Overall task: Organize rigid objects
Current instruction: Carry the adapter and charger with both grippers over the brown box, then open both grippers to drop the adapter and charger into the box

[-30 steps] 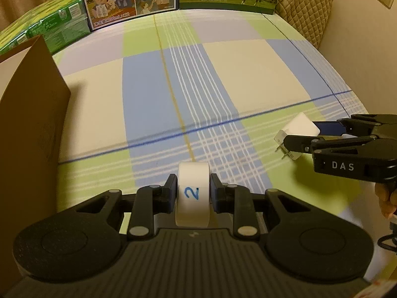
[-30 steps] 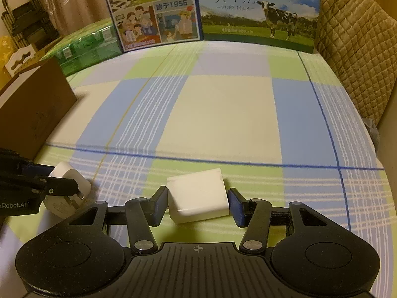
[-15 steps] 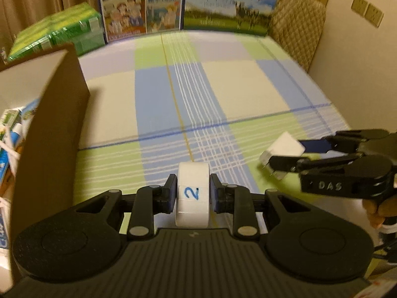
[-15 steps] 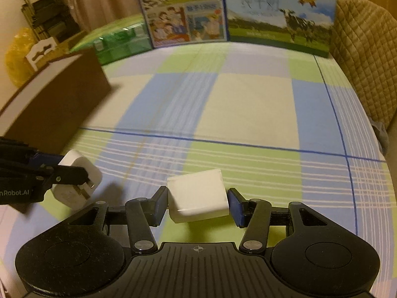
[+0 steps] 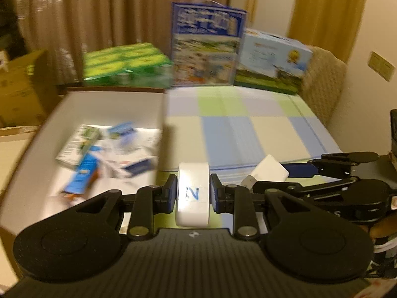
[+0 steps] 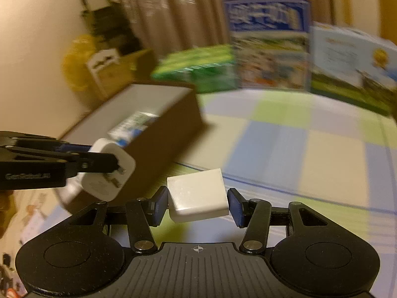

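The left gripper [image 5: 193,195] is clamped on a white plug adapter [image 5: 193,193] with a blue "2" handwritten on its label; from the right wrist view the same adapter [image 6: 109,172] shows its prong face, though the prongs are smeared by blur. The right gripper [image 6: 197,204] grips a white rectangular charger block [image 6: 198,195], held above the checked tablecloth [image 6: 285,144]. In the left wrist view that block [image 5: 269,171] peeks out between the right gripper's fingers, its lower part hidden behind them.

Both adapters are held in the air near the open cardboard box [image 5: 109,104], which sits on the left side of the table. Inside it lie several small cartons [image 5: 84,139], too blurred to read; one looks blue and orange, perhaps a medicine packet. The box's near wall is cut off by the left gripper body.

At the far edge stand a green multipack [image 5: 126,65], a tall blue milk carton case [image 5: 207,47] and a lower light-blue case [image 5: 271,59], all with print that cannot be made out. A quilted chair back [image 5: 322,79] is partly visible on the right.
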Action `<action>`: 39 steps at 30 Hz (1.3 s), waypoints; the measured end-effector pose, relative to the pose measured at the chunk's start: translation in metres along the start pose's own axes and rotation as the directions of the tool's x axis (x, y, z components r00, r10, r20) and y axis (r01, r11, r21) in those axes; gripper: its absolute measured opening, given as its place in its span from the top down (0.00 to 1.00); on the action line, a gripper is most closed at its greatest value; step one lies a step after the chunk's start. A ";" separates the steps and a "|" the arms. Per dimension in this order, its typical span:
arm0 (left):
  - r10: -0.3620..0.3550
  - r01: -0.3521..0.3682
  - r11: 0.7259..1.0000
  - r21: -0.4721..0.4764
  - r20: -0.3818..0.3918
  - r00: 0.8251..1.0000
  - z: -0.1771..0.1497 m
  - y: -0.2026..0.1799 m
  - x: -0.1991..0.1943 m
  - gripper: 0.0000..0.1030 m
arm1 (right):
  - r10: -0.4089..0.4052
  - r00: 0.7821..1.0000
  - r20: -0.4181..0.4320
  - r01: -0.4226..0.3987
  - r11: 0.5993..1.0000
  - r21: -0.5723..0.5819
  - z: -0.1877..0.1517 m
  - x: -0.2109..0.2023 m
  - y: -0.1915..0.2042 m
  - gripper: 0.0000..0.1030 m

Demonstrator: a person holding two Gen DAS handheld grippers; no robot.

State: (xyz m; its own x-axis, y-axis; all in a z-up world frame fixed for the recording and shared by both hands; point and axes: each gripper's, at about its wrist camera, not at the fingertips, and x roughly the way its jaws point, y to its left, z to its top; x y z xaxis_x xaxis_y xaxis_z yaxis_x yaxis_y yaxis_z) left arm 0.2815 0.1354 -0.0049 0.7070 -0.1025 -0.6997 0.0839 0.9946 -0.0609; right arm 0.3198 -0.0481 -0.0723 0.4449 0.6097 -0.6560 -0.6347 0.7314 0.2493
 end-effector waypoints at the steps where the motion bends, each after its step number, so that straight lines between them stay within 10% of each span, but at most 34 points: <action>1: 0.021 -0.021 1.000 -0.010 0.006 1.000 0.000 0.012 -0.006 0.77 | 0.021 1.000 0.006 -0.021 1.000 -0.012 0.004 0.003 0.012 0.53; 18: 0.189 -0.193 0.978 -0.077 -0.058 0.980 -0.016 0.166 -0.023 0.77 | 0.111 0.991 -0.069 -0.121 0.980 -0.159 0.038 0.099 0.156 0.53; 39: 0.134 -0.143 0.989 -0.034 -0.196 0.971 -0.031 0.208 0.022 0.82 | -0.042 0.973 -0.226 -0.008 0.976 -0.217 0.020 0.175 0.194 0.53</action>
State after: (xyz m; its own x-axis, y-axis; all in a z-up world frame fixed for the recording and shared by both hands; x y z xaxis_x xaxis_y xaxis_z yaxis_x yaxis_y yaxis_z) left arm 0.2927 0.3404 -0.0547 0.5603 0.0364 -0.8275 -0.0419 0.9990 0.0156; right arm 0.2877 0.2066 -0.1246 0.3171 0.4933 -0.8100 -0.7599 0.6431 0.0942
